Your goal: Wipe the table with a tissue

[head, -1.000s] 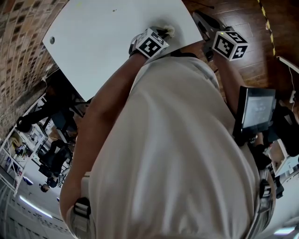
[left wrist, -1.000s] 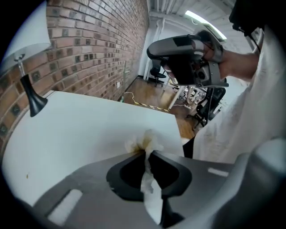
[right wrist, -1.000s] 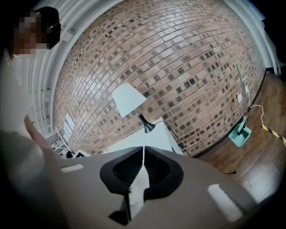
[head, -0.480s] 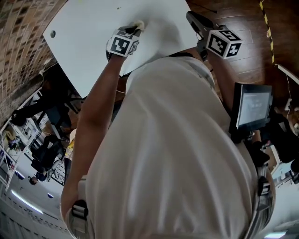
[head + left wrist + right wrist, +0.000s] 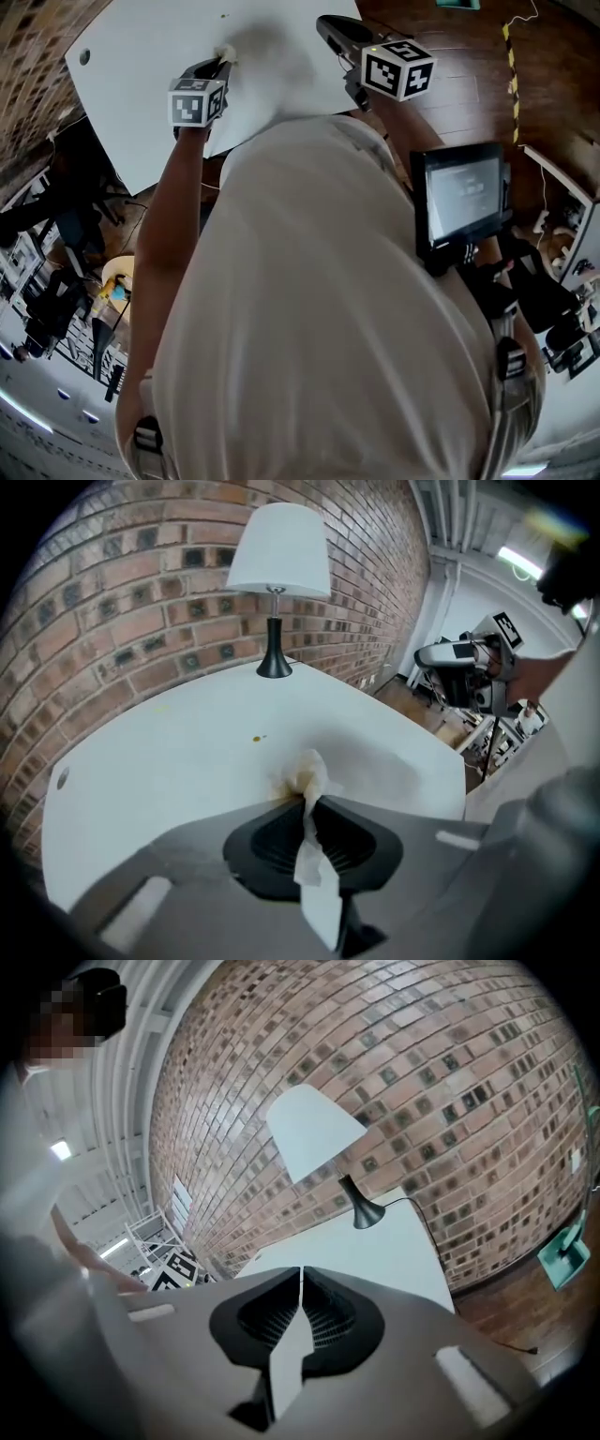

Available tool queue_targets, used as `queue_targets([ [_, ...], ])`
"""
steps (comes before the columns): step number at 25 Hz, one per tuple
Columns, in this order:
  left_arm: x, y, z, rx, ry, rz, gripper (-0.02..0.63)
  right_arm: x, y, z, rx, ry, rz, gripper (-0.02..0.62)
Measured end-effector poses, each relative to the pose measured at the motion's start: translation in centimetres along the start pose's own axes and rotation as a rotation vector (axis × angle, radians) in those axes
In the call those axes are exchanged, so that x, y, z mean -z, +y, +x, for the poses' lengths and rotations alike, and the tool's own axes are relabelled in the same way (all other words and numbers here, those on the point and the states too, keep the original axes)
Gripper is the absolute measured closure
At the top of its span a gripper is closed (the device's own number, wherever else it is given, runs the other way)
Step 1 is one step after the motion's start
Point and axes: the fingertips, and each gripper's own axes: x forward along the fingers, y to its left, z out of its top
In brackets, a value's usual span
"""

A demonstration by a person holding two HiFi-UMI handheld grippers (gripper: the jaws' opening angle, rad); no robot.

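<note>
My left gripper [image 5: 306,799] is shut on a crumpled white tissue [image 5: 306,772], whose stained front end presses on the white table [image 5: 187,752]. In the head view the left gripper [image 5: 221,64] holds the tissue [image 5: 226,52] on the table [image 5: 141,84] near its front left part. A small yellowish spot [image 5: 255,738] lies on the table just beyond the tissue. My right gripper [image 5: 300,1269] is shut with nothing between its jaws and hangs in the air beside the table's right edge; in the head view the right gripper [image 5: 328,23] is at the table's right side.
A white-shaded lamp [image 5: 276,564] on a black foot stands at the table's far end against the brick wall [image 5: 122,592]. A round cable hole [image 5: 62,778] sits near the table's left edge. A screen [image 5: 461,195] hangs at the person's right side over wooden floor [image 5: 469,84].
The left gripper has slid the tissue leftward across the table, from near the right front to the left part. The right gripper has also shifted left along the table's right edge.
</note>
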Motion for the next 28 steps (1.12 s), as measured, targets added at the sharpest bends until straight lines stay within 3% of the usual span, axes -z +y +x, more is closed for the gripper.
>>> queue_targets([
  [5,-0.3,-1.8,-0.6,0.105,-0.041,-0.136,0.571,1.0,0.3,0.8,-0.043,0.045,-0.018,0.580],
  [9,-1.0,0.2,-0.7,0.093,-0.078,-0.207,0.571,1.1,1.2,2.0,-0.058,0.055,-0.020,0.580],
  [13,-1.7,3.8,0.0,0.064,-0.117,-0.339,0.569,1.2,1.3,2.3,-0.052,0.058,-0.022,0.580],
  [17,-2.7,6.8,1.5,0.014,-0.093,-0.309,0.568,1.9,0.6,1.2,-0.007,0.064,-0.016,0.580],
  [22,-5.9,10.1,3.1,-0.029,-0.120,-0.310,0.566,2.4,-0.7,-0.6,0.076,0.042,0.030,0.580],
  [28,-7.2,9.5,4.8,-0.078,-0.116,-0.300,0.568,2.5,-2.7,-3.9,0.131,0.005,0.063,0.580],
])
